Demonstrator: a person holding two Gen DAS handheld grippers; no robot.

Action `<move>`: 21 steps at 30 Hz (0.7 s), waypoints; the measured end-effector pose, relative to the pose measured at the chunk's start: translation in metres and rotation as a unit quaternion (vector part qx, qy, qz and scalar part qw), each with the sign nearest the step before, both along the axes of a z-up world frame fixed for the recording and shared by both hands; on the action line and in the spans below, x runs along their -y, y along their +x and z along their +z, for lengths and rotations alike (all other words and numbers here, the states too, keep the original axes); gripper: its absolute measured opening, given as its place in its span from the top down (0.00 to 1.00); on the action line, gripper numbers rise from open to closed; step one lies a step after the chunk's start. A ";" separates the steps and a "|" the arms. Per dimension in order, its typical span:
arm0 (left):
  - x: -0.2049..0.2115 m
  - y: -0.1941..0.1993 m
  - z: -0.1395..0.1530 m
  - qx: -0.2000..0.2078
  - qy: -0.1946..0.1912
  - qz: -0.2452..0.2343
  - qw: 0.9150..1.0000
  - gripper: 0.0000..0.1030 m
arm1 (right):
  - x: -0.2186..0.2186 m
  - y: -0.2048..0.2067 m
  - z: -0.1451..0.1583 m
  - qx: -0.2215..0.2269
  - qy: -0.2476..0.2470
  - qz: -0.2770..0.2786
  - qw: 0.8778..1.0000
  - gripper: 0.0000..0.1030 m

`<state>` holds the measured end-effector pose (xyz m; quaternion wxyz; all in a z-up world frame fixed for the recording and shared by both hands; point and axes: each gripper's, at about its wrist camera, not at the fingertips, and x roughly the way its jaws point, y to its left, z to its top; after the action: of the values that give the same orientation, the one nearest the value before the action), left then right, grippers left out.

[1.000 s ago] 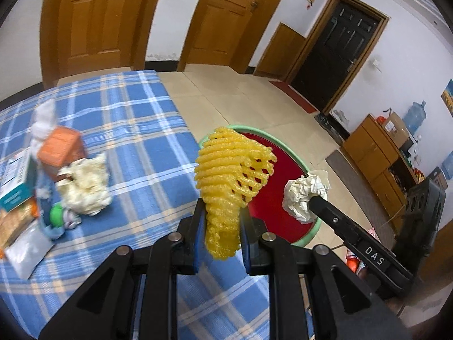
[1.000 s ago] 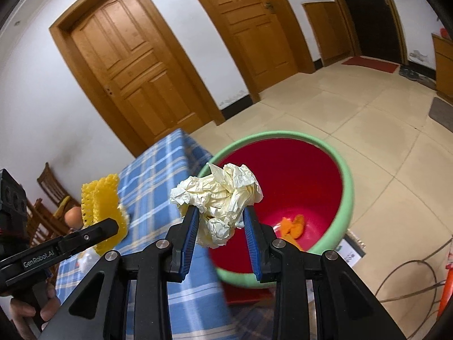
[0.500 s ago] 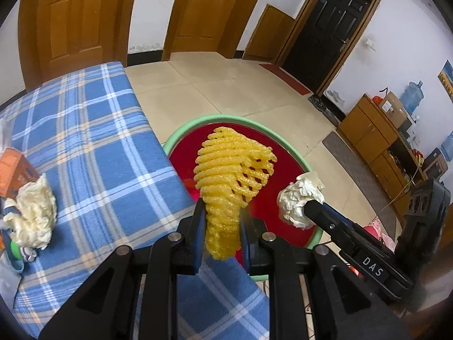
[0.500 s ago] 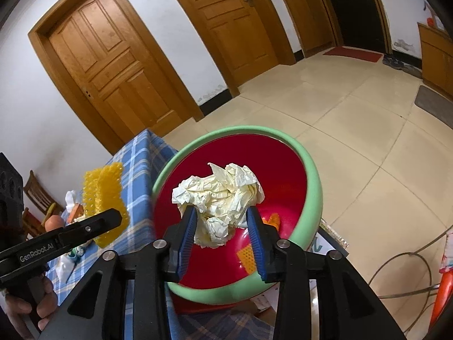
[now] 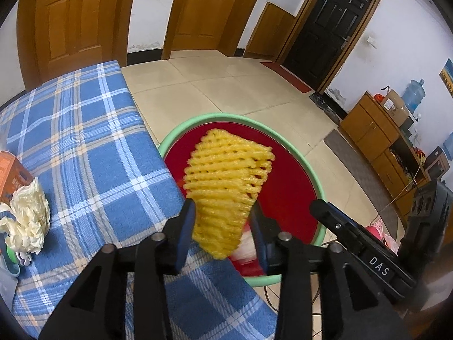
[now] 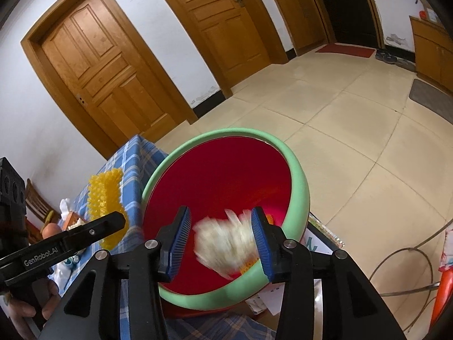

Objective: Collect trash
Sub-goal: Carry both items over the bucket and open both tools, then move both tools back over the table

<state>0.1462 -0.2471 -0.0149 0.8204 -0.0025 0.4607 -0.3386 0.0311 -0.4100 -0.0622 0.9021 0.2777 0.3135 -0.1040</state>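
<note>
My left gripper [image 5: 222, 226] is over the near rim of a red bin with a green rim [image 5: 311, 170], and its jaws are opening. A yellow foam net [image 5: 226, 181] stands between the pads, spread wide and no longer pinched. My right gripper [image 6: 220, 226] hangs above the same bin [image 6: 300, 181] with its jaws opening. A crumpled white paper ball [image 6: 223, 243] is a blur between the pads, dropping free into the bin. In the right wrist view the net [image 6: 106, 195] shows above the left gripper's finger [image 6: 93, 232].
The table with the blue plaid cloth [image 5: 85, 141] lies left of the bin. On it are another crumpled paper [image 5: 28, 221] and an orange box [image 5: 11, 172]. Wooden cabinets [image 5: 376, 141] line the right wall. Cables [image 6: 396, 255] trail on the tiled floor.
Both grippers moved from the table edge to over the bin. Both pairs of jaws widened. The paper ball slipped down out of the right grip, and the net spread out between the left pads.
</note>
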 end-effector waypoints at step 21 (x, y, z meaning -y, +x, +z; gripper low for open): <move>-0.035 -0.010 0.017 0.011 -0.015 0.033 0.999 0.50 | -0.008 -0.006 0.013 0.008 -0.003 0.003 1.000 0.51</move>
<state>0.1359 -0.2121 0.0024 0.8361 -0.0266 0.4460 -0.3183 0.0248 -0.4018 -0.0497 0.9057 0.2747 0.3070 -0.0996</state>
